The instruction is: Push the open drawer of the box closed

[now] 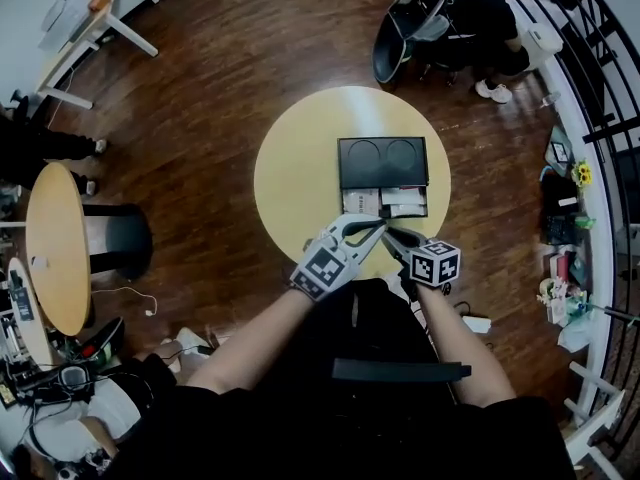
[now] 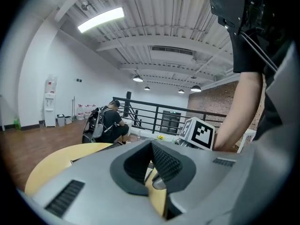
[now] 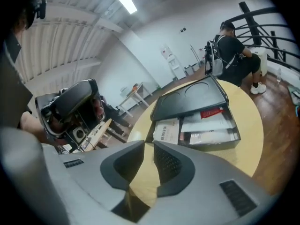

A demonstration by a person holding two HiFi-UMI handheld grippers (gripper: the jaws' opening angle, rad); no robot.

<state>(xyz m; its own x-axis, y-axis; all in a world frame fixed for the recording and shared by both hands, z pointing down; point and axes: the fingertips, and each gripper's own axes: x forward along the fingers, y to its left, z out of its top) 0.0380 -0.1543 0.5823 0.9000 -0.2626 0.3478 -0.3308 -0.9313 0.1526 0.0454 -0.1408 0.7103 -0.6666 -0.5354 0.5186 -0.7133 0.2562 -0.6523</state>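
Observation:
A black box [image 1: 383, 161] with two round dents in its lid lies on the round yellow table [image 1: 300, 168]. Its drawer [image 1: 386, 203] stands pulled out toward me, with white packets and papers inside. In the right gripper view the drawer [image 3: 199, 129] lies ahead and to the right of the jaws. My left gripper [image 1: 382, 225] hovers just in front of the drawer, its fingertips together and nothing between them; the left gripper [image 2: 151, 146] looks out over the table edge. My right gripper [image 1: 389, 235] is beside it, slightly open and empty, and the right gripper [image 3: 148, 146] shows a narrow gap.
A person with a backpack [image 1: 450, 18] sits beyond the table near a black railing [image 1: 600, 88]. A second round table [image 1: 55, 238] stands at the left and a white desk [image 1: 90, 18] at the far left. A black chair back [image 1: 400, 370] is close to my body.

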